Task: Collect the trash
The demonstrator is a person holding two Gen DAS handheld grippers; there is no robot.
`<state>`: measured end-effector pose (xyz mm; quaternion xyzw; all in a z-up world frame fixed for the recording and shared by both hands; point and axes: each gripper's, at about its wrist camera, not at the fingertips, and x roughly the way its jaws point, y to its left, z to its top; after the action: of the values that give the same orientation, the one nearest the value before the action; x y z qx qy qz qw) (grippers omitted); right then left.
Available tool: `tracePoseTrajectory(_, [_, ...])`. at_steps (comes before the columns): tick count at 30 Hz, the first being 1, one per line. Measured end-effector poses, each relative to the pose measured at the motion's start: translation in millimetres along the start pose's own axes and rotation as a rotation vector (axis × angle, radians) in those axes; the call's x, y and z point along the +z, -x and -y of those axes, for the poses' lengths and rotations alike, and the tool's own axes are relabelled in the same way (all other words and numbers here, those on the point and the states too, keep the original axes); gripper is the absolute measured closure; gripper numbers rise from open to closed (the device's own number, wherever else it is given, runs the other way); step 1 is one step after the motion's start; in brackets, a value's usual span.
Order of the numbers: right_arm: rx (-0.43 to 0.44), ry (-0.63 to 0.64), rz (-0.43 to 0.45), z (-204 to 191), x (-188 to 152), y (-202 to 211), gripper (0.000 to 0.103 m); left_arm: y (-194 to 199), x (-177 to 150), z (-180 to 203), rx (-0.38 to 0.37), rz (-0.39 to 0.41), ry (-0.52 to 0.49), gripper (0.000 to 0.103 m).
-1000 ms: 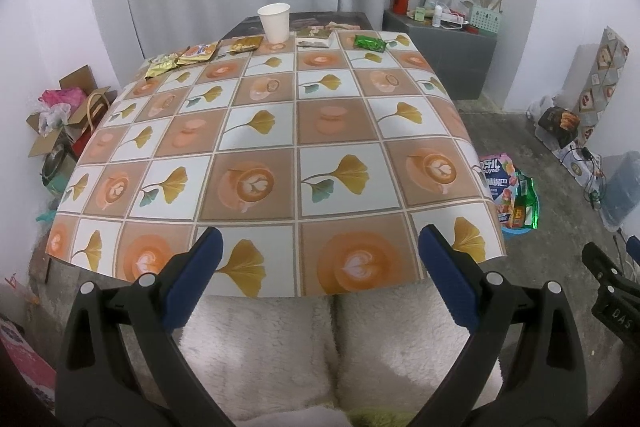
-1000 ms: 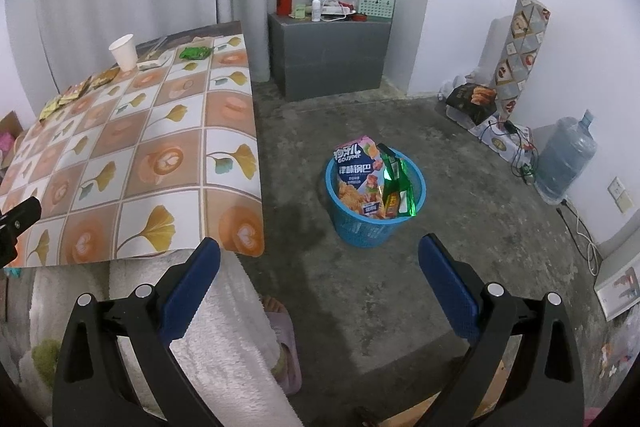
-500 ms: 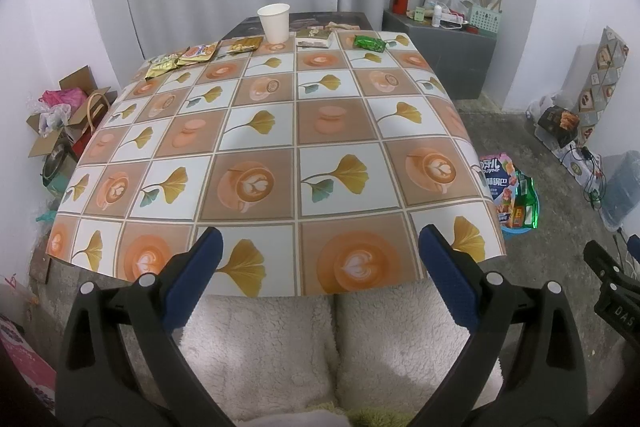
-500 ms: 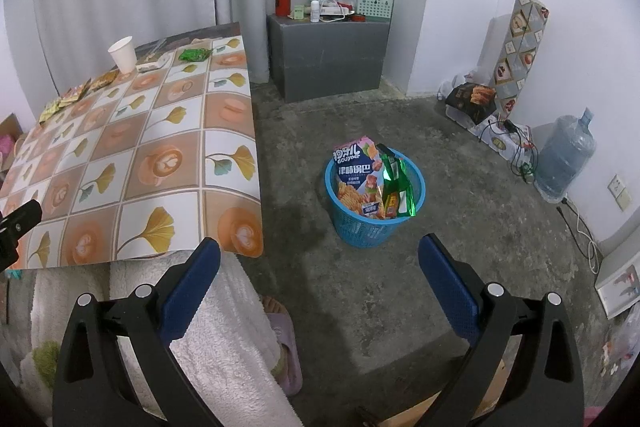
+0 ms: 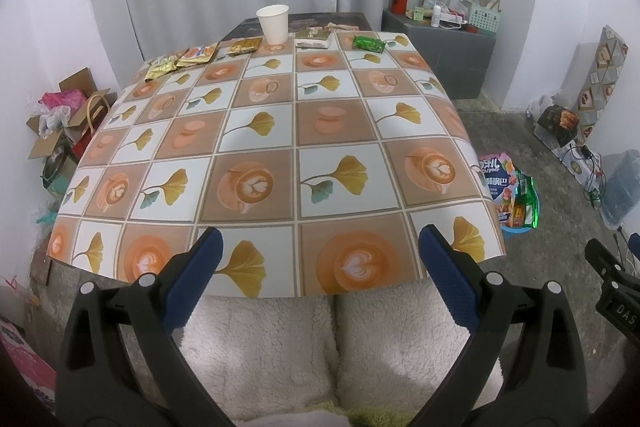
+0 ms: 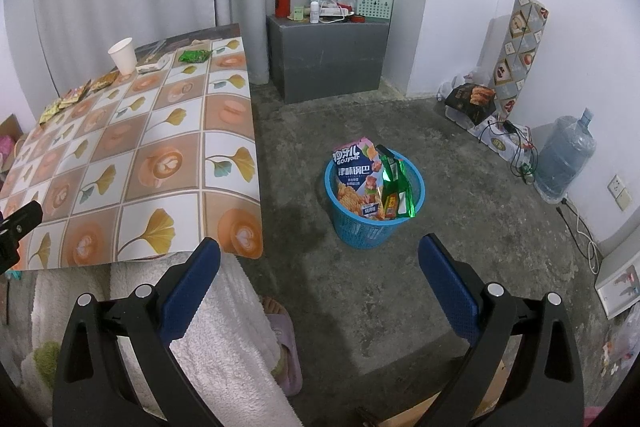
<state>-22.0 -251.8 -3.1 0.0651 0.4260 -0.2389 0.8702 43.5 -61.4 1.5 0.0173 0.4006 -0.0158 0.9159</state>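
Along the far edge of the patterned table (image 5: 280, 131) lie several snack wrappers: a green one (image 5: 369, 43), a pale packet (image 5: 314, 39), gold and orange ones (image 5: 196, 54), beside a white paper cup (image 5: 273, 23). My left gripper (image 5: 318, 245) hangs open over the table's near edge with nothing between its fingers. My right gripper (image 6: 318, 259) is open too, above the floor, short of the blue trash basket (image 6: 374, 201), which holds a snack bag and green wrappers. The basket (image 5: 516, 199) also shows right of the table in the left wrist view.
A grey cabinet (image 6: 326, 61) with a red flask and clutter stands behind the table. A water jug (image 6: 564, 159), cables and boxes line the right wall. Cardboard boxes (image 5: 60, 123) sit left of the table. A person's fleece-clad legs (image 5: 332, 343) and a slipper (image 6: 286, 355) are below me.
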Motion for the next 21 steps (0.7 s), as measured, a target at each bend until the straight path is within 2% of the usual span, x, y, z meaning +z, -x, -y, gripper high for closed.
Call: tracePoseTrajectory(21, [0.001,-0.005,-0.002,-0.2,0.4,0.2,0.007,-0.1,0.3,2.8,-0.001,-0.007,0.001,0.009])
